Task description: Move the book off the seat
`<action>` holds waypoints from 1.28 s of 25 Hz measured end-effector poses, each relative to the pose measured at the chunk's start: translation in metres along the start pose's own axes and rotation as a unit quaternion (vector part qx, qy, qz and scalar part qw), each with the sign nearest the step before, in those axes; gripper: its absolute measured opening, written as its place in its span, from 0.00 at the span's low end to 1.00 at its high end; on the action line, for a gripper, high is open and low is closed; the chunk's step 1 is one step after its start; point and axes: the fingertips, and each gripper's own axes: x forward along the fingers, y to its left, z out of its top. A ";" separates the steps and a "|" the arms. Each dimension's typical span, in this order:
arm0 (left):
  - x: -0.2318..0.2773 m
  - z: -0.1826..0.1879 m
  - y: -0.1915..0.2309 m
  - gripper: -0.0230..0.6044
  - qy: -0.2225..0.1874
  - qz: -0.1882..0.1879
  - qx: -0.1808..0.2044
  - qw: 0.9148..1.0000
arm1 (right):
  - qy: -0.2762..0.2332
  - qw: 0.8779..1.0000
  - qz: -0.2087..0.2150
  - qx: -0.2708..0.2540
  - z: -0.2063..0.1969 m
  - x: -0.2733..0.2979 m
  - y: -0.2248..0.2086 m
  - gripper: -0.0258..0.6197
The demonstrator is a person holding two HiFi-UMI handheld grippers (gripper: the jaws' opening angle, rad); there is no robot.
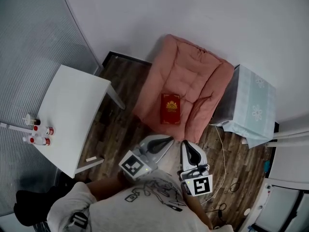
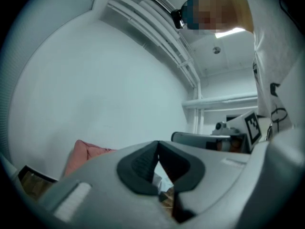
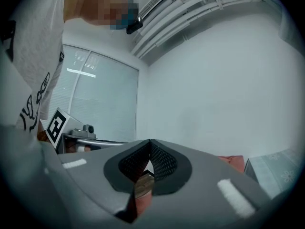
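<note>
Book [image 1: 170, 108] not yet reached; I judge this the approach. My left gripper [image 1: 166, 141] and right gripper [image 1: 186, 148], both clenched on nothing, hover just before the armchair [image 1: 193, 66], where the book lies flat on its seat cushion. Next I'd open one gripper and reach in.

The left gripper [image 2: 158, 146] holds its dark-padded jaws closed tip to tip before a white wall [image 2: 95, 80], with the pink seat [image 2: 89, 151] low at left, the right gripper [image 2: 180, 137] level at right, and a person's white shirt [image 2: 279, 70] at the right edge.
</note>
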 end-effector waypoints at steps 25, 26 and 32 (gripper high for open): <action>0.106 -0.032 0.126 0.10 0.052 0.035 -0.003 0.998 | 0.031 0.999 0.006 0.025 -0.042 0.116 -0.117 0.05; 0.110 -0.036 0.129 0.10 0.055 0.039 -0.007 0.998 | 0.036 0.999 0.010 0.026 -0.047 0.117 -0.121 0.05; 0.126 -0.084 0.157 0.10 0.091 0.062 -0.026 0.994 | 0.065 0.996 0.025 0.047 -0.095 0.122 -0.147 0.08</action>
